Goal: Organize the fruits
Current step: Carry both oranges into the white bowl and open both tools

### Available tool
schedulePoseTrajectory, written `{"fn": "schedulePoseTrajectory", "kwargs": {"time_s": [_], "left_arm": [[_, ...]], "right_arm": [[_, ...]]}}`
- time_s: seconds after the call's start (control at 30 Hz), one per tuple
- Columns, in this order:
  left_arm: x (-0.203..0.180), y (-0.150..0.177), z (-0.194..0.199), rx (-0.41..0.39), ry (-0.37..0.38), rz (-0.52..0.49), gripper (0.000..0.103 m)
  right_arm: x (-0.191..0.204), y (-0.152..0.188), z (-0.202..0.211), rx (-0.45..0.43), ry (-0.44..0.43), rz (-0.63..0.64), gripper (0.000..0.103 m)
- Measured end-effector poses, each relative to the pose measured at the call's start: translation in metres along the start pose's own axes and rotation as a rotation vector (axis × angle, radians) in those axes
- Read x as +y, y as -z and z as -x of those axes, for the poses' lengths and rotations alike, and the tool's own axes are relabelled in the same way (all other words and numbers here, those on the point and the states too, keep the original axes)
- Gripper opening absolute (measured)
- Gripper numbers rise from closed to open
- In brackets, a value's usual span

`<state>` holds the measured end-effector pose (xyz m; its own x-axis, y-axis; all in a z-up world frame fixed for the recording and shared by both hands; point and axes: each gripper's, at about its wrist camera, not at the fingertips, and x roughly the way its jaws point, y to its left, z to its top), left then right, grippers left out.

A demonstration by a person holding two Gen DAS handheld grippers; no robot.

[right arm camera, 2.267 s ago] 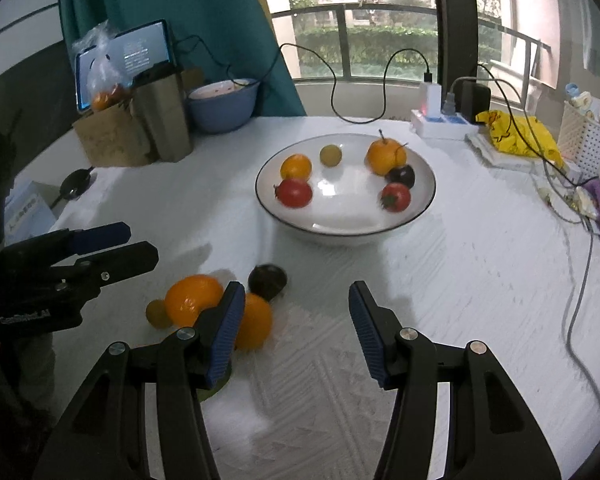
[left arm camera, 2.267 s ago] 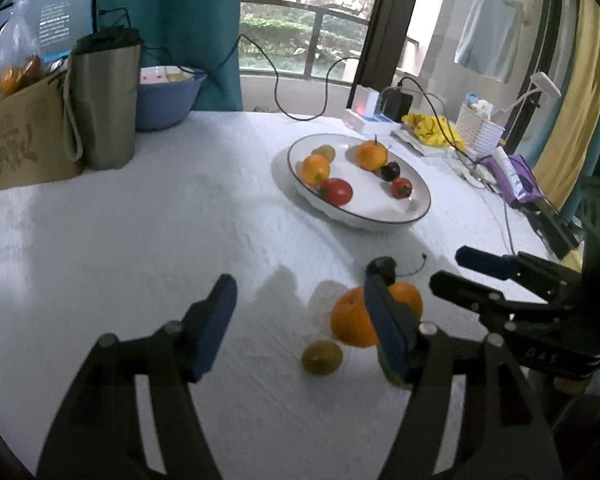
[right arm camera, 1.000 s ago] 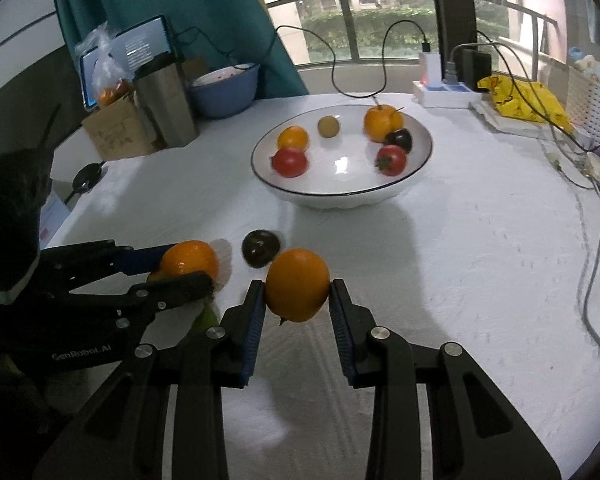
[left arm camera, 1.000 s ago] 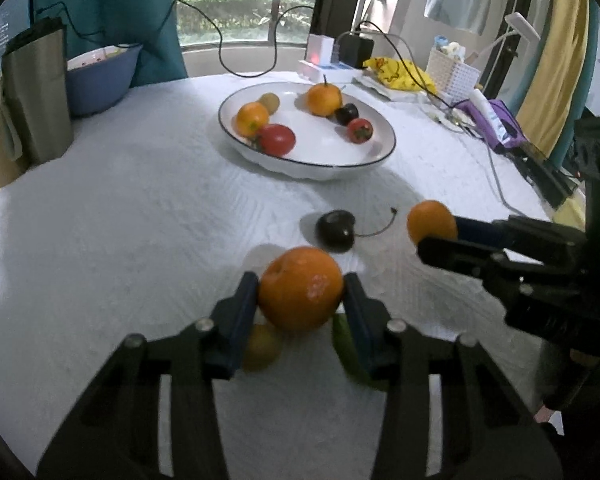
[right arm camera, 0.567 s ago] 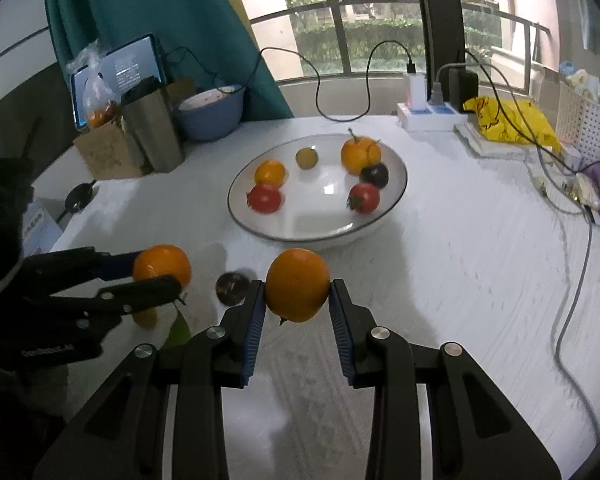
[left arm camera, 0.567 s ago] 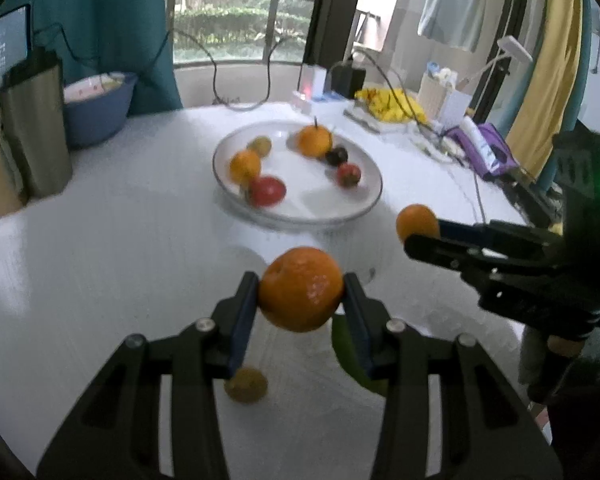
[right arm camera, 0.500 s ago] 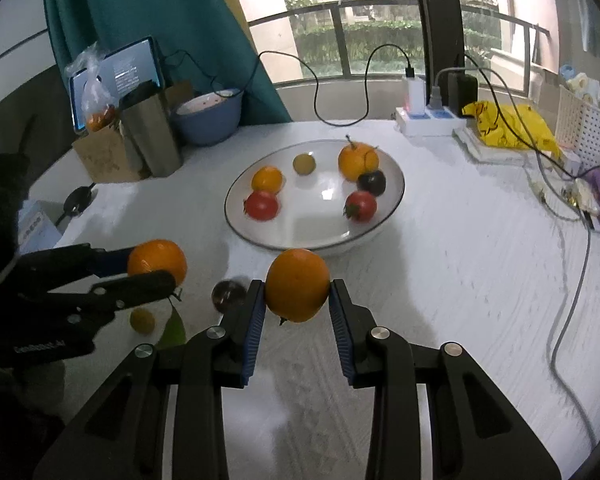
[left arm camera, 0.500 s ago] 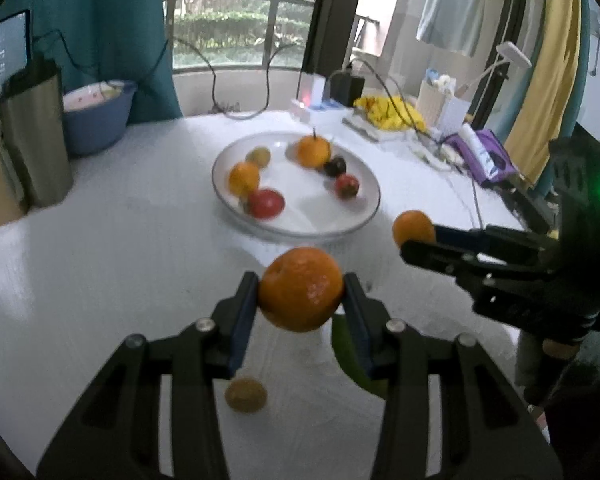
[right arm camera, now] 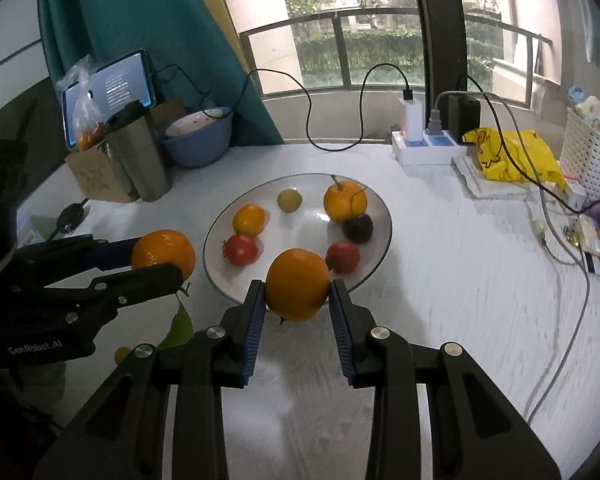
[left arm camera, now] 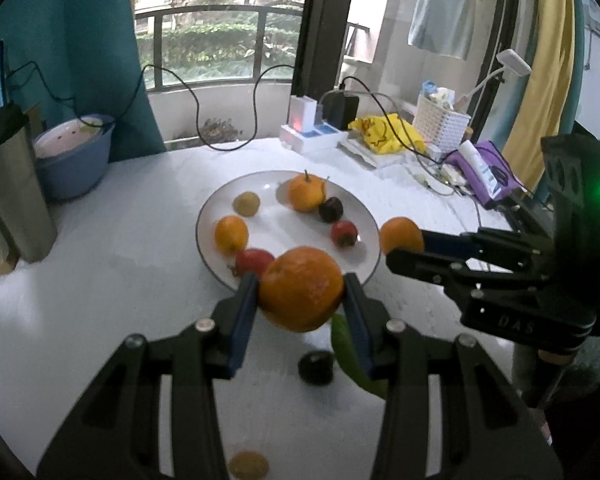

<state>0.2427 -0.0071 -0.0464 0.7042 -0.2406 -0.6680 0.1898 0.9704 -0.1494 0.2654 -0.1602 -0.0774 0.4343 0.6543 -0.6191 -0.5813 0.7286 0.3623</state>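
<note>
My left gripper (left arm camera: 300, 292) is shut on a large orange with a green leaf (left arm camera: 301, 288), held in the air just short of the white plate's (left arm camera: 364, 212) near rim. My right gripper (right arm camera: 298, 294) is shut on a second orange (right arm camera: 298, 285), also raised in front of the plate (right arm camera: 384, 216). Each gripper shows in the other's view, beside the plate. The plate holds several fruits: oranges, tomatoes, a dark plum, a small yellow-green fruit. A dark plum (left arm camera: 316, 367) and a small yellow-green fruit (left arm camera: 247, 465) lie on the table below.
A steel tumbler (right arm camera: 140, 160), a blue bowl (right arm camera: 199, 140), a cardboard box and a tablet stand at the far left. A power strip (right arm camera: 424, 148) with cables, a yellow bag (right arm camera: 508, 156), a white basket and purple items line the far right of the white table.
Both grippers closed on oranges from the table, lifted them and carried them forward toward the plate. The plum and the small fruit stayed on the table.
</note>
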Motion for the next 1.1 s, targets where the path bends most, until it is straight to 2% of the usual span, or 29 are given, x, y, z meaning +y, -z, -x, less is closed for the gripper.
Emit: {"fn": "schedulePoseTrajectory", "kwargs": {"time_s": [0.43, 0.7, 0.83, 1.1], "left_arm": [[0.007, -0.029, -0.041, 0.006, -0.006, -0.026, 0.044], [0.026, -0.044, -0.073, 0.03, -0.009, -0.016, 0.044], [0.032, -0.046, -0.089, 0.055, -0.013, -0.004, 0.044], [0.034, -0.049, -0.093, 0.054, -0.002, -0.014, 0.045]], "right_arm": [[-0.021, -0.029, -0.028, 0.002, -0.001, 0.008, 0.035], [-0.023, -0.047, -0.058, 0.018, -0.015, 0.027, 0.035], [-0.022, -0.049, -0.074, 0.033, -0.018, 0.023, 0.035], [-0.026, -0.047, -0.088, 0.048, -0.019, 0.023, 0.035]]}}
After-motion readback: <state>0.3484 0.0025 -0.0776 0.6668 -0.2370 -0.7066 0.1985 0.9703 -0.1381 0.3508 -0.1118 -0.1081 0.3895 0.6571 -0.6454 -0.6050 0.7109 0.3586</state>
